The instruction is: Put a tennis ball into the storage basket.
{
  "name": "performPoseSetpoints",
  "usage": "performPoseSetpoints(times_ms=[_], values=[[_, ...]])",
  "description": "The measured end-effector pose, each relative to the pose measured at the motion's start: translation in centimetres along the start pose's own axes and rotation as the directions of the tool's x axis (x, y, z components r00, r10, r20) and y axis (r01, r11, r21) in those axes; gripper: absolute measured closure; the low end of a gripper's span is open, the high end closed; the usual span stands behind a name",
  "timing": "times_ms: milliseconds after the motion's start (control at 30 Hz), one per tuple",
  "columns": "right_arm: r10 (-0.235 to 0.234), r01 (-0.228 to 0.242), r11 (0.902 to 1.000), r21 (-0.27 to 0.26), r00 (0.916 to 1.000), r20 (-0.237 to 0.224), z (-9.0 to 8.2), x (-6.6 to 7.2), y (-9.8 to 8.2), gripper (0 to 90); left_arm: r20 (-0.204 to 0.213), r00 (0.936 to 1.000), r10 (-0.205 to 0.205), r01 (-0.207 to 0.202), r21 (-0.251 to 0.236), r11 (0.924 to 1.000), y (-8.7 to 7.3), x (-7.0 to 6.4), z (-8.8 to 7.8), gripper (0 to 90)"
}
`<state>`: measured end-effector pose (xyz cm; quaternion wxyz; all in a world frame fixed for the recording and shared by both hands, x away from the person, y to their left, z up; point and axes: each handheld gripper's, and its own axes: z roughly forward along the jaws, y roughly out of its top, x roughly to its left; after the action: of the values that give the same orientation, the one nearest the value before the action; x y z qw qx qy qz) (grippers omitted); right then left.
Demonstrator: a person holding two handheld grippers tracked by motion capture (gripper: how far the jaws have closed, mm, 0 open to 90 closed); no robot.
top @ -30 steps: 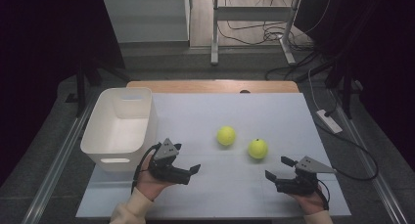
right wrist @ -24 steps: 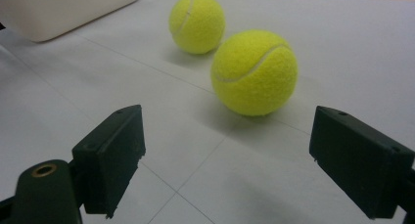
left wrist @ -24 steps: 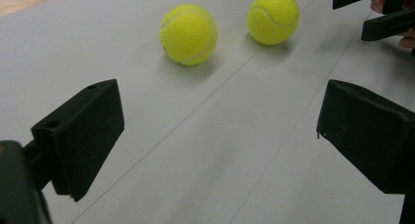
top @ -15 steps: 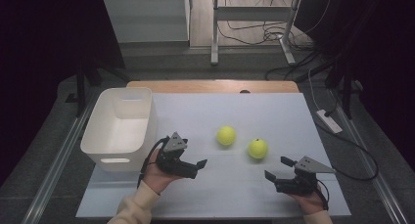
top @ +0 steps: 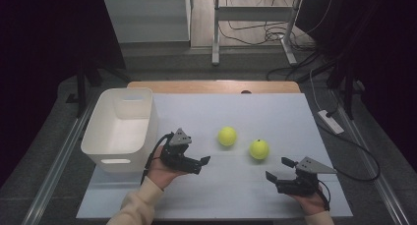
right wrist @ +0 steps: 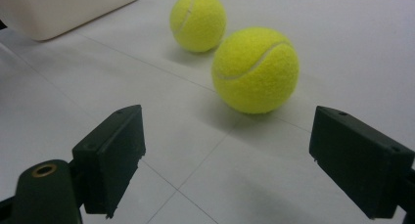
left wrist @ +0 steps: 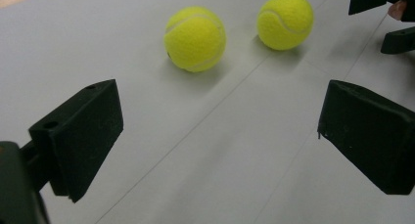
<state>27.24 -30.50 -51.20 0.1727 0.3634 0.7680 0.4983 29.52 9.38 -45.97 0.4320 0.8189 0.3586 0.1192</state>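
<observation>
Two yellow tennis balls lie on the white table top, the left ball (top: 227, 136) and the right ball (top: 258, 149). My left gripper (top: 202, 164) is open with nothing in it, a short way to the left of and nearer than the left ball. In the left gripper view both the left ball (left wrist: 195, 38) and the right ball (left wrist: 285, 21) lie ahead of the wide-apart jaws of the left gripper (left wrist: 220, 136). My right gripper (top: 278, 169) is open and holds nothing, just in front of the right ball (right wrist: 255, 70), which lies ahead of its own spread jaws (right wrist: 225, 160), with the left ball (right wrist: 197, 22) behind.
A white plastic bin (top: 96, 122) stands at the table's left side, close to my left hand; its wall (right wrist: 63, 9) appears in the right gripper view. A wooden strip (top: 211, 86) borders the far edge. Cables and a power strip (top: 330, 122) lie on the floor to the right.
My left gripper has moved right and slightly forward, toward the left ball. The right gripper and both balls have stayed put.
</observation>
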Motion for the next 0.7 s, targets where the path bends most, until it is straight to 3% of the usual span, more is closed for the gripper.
performPoseSetpoints(times_ms=[700], values=[[-0.007, 0.007, 1.0, -0.004, 0.9999, 0.007, 0.0, 0.0, 0.0, 13.5, -0.015, 0.9997, 0.019, -0.019, 0.005, 0.9998, 2.3, 0.3, 1.8, 1.9]])
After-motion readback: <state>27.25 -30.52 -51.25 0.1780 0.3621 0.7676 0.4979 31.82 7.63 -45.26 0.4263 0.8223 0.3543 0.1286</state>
